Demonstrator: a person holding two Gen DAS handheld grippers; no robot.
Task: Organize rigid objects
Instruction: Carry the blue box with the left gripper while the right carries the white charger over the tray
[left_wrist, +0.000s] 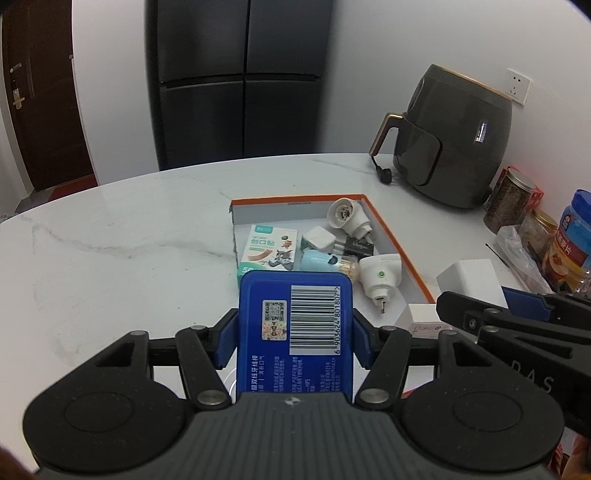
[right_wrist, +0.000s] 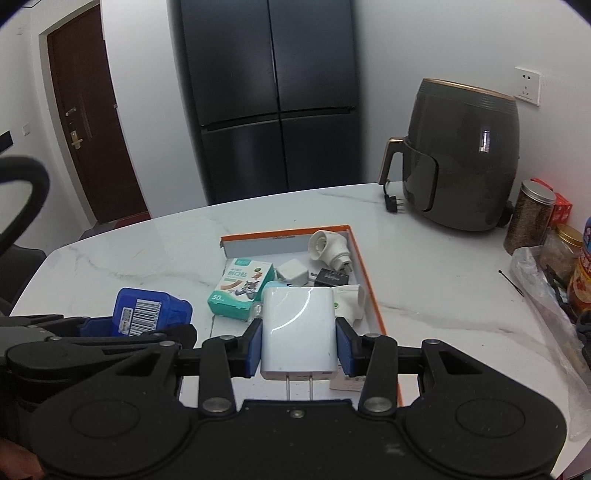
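Observation:
My left gripper (left_wrist: 295, 332) is shut on a blue floss-pick box (left_wrist: 295, 325) with a barcode, held over the near end of the orange-rimmed tray (left_wrist: 391, 229). My right gripper (right_wrist: 299, 343) is shut on a white charger block (right_wrist: 298, 328), prongs toward the camera, also above the tray's (right_wrist: 364, 266) near end. The blue box (right_wrist: 147, 312) shows at the left of the right wrist view, and the charger (left_wrist: 469, 277) at the right of the left wrist view. In the tray lie a green bandage box (left_wrist: 267, 247), white plug adapters (left_wrist: 351, 216) and a small white cube charger (left_wrist: 319, 238).
A dark air fryer (left_wrist: 450, 140) with its loose plug (left_wrist: 384, 173) stands at the back right of the white marble table (left_wrist: 129, 240). Jars (left_wrist: 509, 199) and a plastic bag (right_wrist: 543, 295) crowd the right edge. A black fridge (left_wrist: 236, 77) stands behind the table.

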